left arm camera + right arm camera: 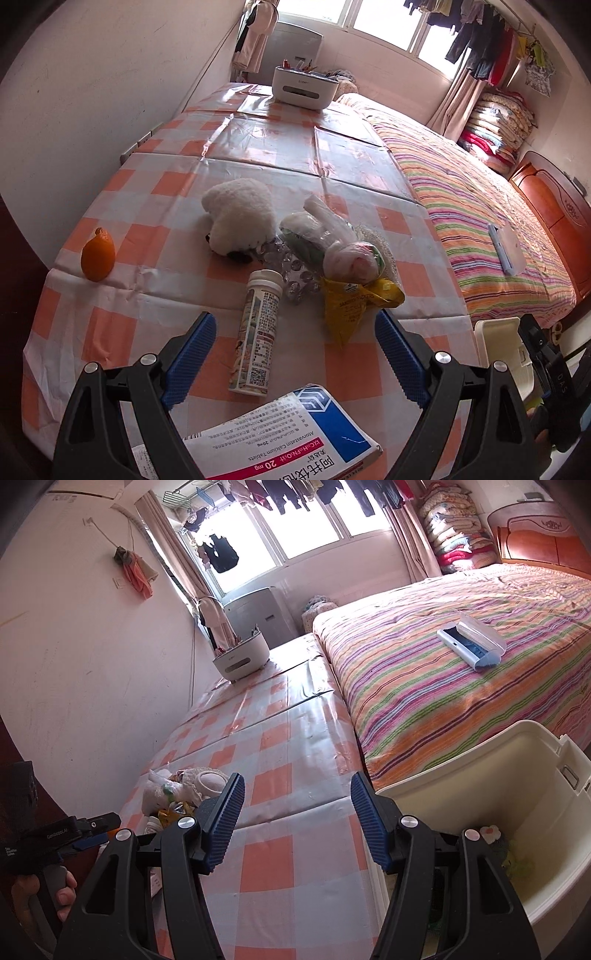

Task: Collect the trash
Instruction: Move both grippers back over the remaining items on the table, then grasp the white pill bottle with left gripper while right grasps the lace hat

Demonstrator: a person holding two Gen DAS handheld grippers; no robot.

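Home bedroom: striped bed (461, 672), hanging laundry (295, 494), folded quilts (454, 528).

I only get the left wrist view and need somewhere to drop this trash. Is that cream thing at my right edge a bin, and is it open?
Observer: Yes, an open cream bin beside the table, against the striped bed.
Operator: Anything in it already?
Observer: A few small items lie at the bottom.
Operator: Is the right tool carrying something?
Observer: No, the right tool is open and empty, over the checked tablecloth next to the bin.
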